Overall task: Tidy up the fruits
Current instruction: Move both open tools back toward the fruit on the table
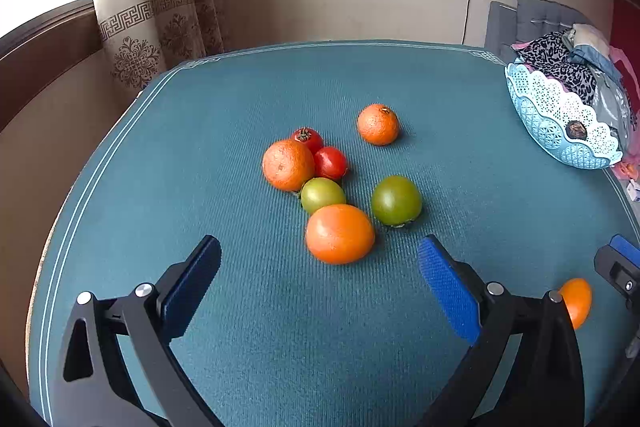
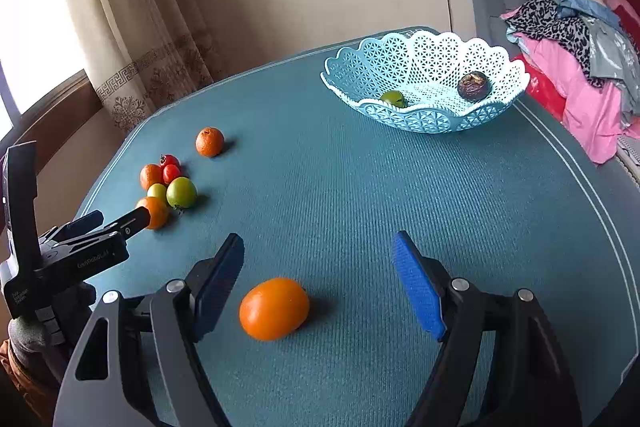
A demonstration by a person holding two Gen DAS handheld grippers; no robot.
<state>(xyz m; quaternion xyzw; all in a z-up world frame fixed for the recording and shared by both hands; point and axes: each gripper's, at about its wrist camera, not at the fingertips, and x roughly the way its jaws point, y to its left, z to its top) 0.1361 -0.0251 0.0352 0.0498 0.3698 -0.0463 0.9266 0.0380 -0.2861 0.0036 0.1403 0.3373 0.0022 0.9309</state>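
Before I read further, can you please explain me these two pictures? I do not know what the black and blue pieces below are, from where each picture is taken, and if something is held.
A person holds two hand grippers, each with a camera looking along its blue-padded fingers. One picture is from the left gripper, the other from the right gripper. Both are open and hold nothing.

On the blue-green table mat lies a group of fruits: oranges, two red tomatoes and two green fruits. A single orange fruit lies between the right gripper's fingers, not gripped. The light blue basket already holds a green fruit and a dark one.
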